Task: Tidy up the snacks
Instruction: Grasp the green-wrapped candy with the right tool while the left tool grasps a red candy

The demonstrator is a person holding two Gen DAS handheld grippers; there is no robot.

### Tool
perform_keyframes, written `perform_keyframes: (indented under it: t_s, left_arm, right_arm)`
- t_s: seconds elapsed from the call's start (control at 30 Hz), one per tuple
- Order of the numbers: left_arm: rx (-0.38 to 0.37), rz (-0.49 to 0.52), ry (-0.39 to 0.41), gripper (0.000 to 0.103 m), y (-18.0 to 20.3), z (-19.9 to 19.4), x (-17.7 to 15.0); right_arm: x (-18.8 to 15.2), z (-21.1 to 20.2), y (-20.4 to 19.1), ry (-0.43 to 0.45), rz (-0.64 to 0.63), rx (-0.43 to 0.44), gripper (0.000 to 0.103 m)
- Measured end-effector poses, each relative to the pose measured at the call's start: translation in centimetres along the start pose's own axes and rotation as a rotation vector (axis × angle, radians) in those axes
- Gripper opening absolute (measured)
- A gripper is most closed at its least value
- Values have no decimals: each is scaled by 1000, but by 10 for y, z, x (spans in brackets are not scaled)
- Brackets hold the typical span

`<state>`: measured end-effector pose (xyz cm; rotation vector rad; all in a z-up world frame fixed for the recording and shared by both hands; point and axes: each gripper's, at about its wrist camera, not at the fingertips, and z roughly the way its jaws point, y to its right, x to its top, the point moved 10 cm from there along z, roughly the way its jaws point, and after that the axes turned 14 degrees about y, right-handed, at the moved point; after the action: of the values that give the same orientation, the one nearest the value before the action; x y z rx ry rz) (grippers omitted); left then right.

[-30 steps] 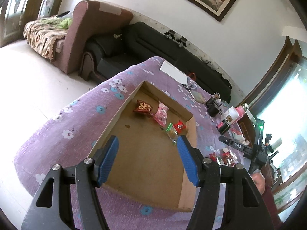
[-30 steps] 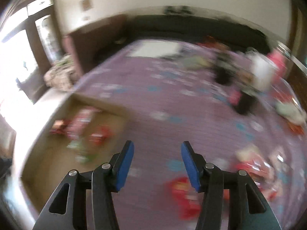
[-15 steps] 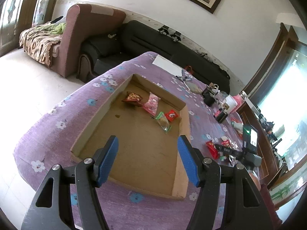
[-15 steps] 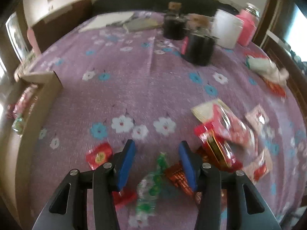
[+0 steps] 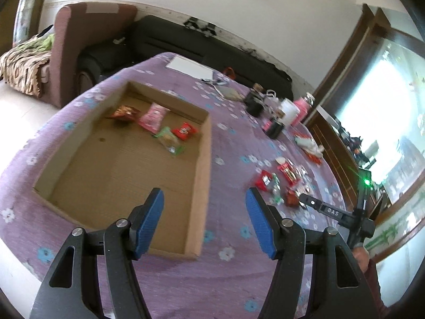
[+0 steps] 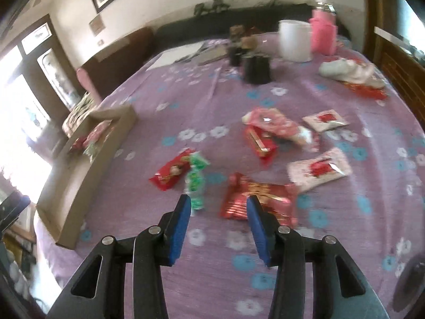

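A shallow cardboard box (image 5: 204, 159) lies on the purple flowered cloth and holds several snack packets, among them a pink one (image 5: 154, 114) and a red one (image 5: 184, 130). My left gripper (image 5: 203, 199) is open and empty above the box's near right corner. My right gripper (image 6: 218, 202) is open and empty just above the cloth, close in front of a red-gold packet (image 6: 255, 199) and a green packet (image 6: 196, 178). More loose packets lie beyond: a red one (image 6: 172, 171), a white-red one (image 6: 318, 170), a pink one (image 6: 271, 122). The box shows at the left in the right wrist view (image 6: 79, 180).
Black cups (image 6: 256, 67), a white tub (image 6: 294, 40) and a pink jar (image 6: 322, 32) stand at the table's far side. A white cloth (image 6: 345, 70) lies at the right. A black sofa (image 5: 212, 40) and an armchair (image 5: 79, 40) stand beyond the table.
The right gripper has moved back toward me, so the loose packets now lie just beyond its fingertips. The left gripper has shifted right, from over the box's middle to its near right corner.
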<state>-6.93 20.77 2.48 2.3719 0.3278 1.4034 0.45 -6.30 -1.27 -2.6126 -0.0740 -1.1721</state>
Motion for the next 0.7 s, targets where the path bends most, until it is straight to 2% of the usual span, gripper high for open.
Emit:
perform_keyframes:
  t_s: [0.2,0.37,0.47,0.5,0.53,0.57,0.7]
  left_arm:
    - [-16,25,-57,63,23,14,-20]
    - [-23,76,-82,63,41,21,-24]
    - [-30,95,-102,63,48,29,-26]
    - [-33,100,-112,63,51,33,-27]
    - [-38,105,-123,63,53,37,-28]
    - [-45,112,-139,63,58,45,-31]
    - [-70,150,-184,63,78,76,-40]
  right_arm:
    - [-3,12,-9,19,19,40,46]
    - [2,40,-37,38,-108,19,44]
    - [-2,56,-36,25,-135,-10,43]
    - [-5,60,-35,20,-119,-6,41]
    - [-8,64,-32,15,-102,1,27]
    - [-11,66,-29,9,-89,8,23]
    - [-5,55,-15,68,-22,15,22]
